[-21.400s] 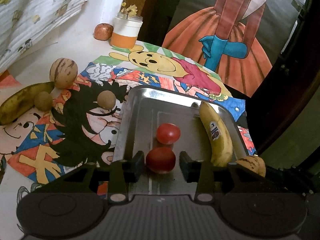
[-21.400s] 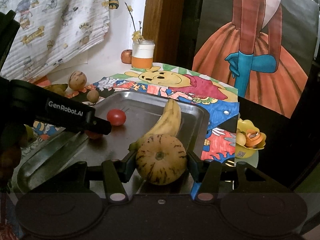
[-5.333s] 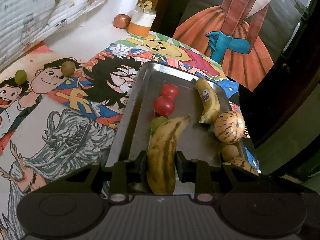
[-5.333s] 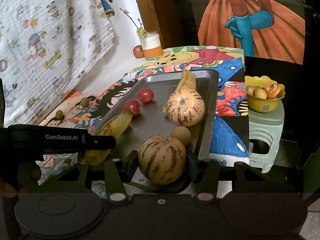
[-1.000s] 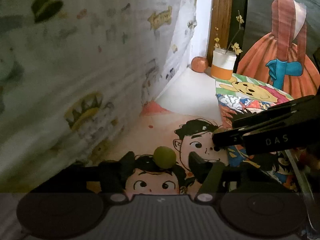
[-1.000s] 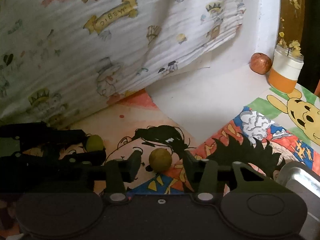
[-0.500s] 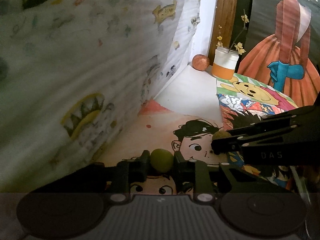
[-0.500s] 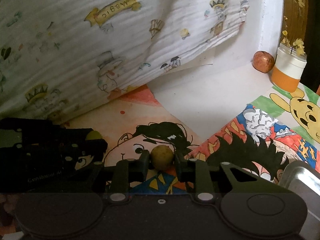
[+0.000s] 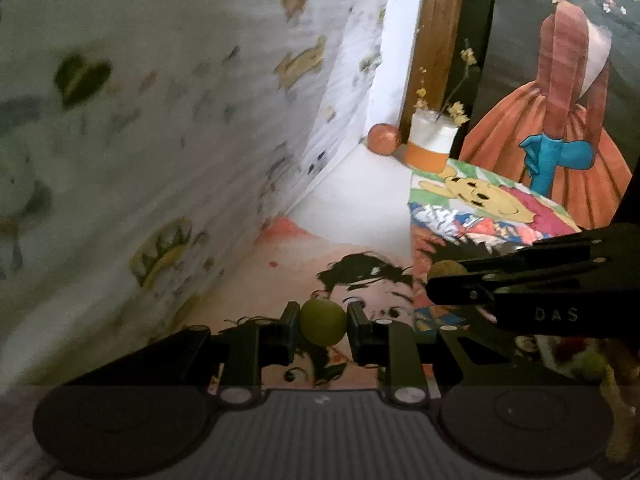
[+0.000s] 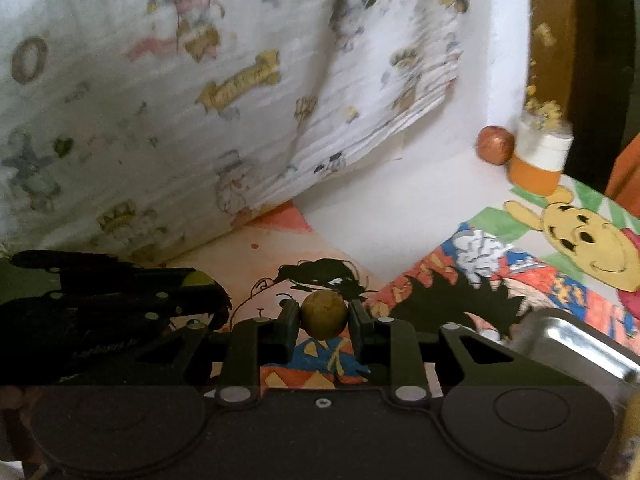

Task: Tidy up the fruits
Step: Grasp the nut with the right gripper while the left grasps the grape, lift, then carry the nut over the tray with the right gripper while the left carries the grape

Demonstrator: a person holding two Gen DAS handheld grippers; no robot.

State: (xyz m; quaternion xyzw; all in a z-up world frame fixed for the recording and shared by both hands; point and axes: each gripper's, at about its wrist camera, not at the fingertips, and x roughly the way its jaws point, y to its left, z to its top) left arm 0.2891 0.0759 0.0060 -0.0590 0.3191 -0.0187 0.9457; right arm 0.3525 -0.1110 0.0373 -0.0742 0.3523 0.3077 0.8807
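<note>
My left gripper (image 9: 323, 322) is shut on a small green round fruit (image 9: 322, 323) and holds it just above the cartoon mat. My right gripper (image 10: 323, 320) is shut on a small brown round fruit (image 10: 324, 314). In the left wrist view the right gripper's fingers (image 9: 520, 280) cross at the right with the brown fruit (image 9: 447, 268) at their tip. In the right wrist view the left gripper (image 10: 120, 300) lies at the left with the green fruit (image 10: 198, 279) showing. The metal tray (image 10: 576, 340) shows only a corner at the right.
A printed white cloth (image 10: 220, 100) hangs close on the left. A red apple (image 10: 495, 145) and an orange-and-white jar (image 10: 538, 160) with dried flowers stand in the far corner. Cartoon mats (image 10: 540, 252) cover the table.
Both grippers closed on their small fruits about half a second ago and have since lifted slightly. The views are blurred by motion.
</note>
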